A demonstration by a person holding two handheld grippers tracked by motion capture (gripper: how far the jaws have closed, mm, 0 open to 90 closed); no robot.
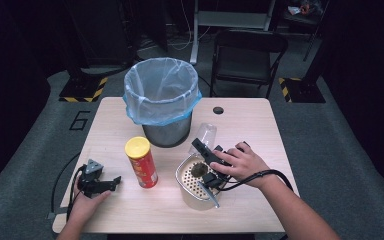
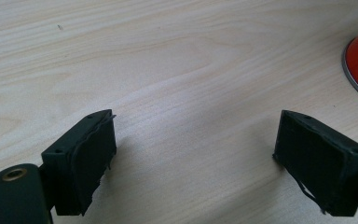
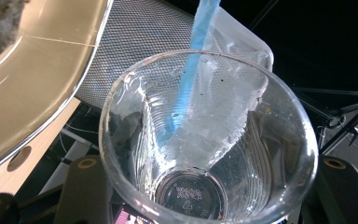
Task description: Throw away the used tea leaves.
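My right gripper [image 1: 201,149] is shut on a clear plastic cup [image 1: 204,134], held tilted just above the far rim of a perforated metal container [image 1: 184,189]. In the right gripper view I look into the mouth of the cup [image 3: 205,140], with a black jaw on each side of its rim. A dark fuzzy lump [image 1: 198,170] lies inside the container. My left gripper [image 1: 113,181] rests open on the table at the near left, and nothing lies between the jaws of the gripper [image 2: 193,154]. A red chips can [image 1: 141,162] with a yellow lid stands to its right.
A mesh waste bin [image 1: 162,100] with a blue-edged clear liner stands at the table's far middle, just behind the cup. The wooden table [image 1: 250,125] has a round cable hole [image 1: 218,110]. A black folding chair [image 1: 247,55] stands beyond the table.
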